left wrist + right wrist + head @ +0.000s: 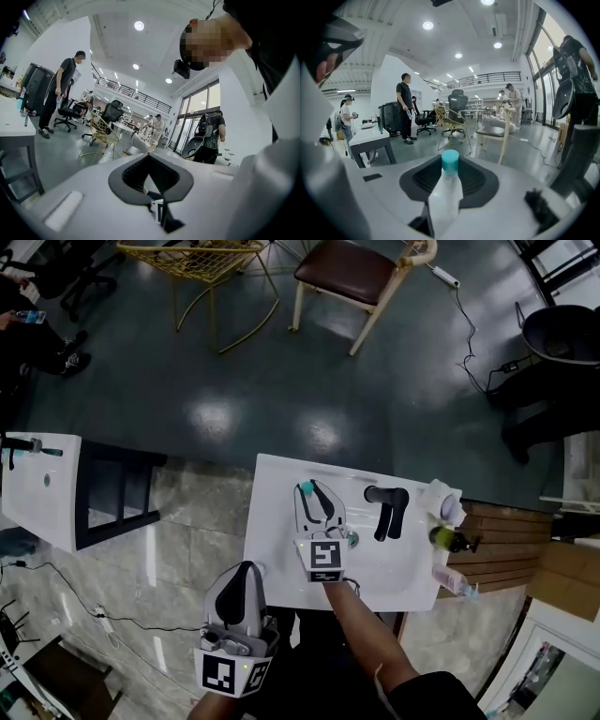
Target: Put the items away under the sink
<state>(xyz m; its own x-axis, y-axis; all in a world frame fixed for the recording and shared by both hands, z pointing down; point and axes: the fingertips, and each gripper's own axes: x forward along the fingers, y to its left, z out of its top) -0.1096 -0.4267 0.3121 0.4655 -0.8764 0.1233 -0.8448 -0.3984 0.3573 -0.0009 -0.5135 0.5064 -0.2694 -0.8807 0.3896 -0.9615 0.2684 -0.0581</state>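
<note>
Right gripper (316, 487) jaws clamped on white teal-capped tube (444, 199) over sink (281, 474). Left gripper (246, 568) jaws together, at sink's 7 o'clock.

Head camera looked steeply down on the white sink (277, 521) and floor (234, 381). Camera on left hand-held gripper (246, 566) sat low by its corner, near level, facing out across the floor. Camera on right hand-held gripper (313, 486) sat close over the sink, tilted down at a tube (445, 197). All three caught the yellow wire chair (202, 259) (101, 130) (451, 119).
</note>
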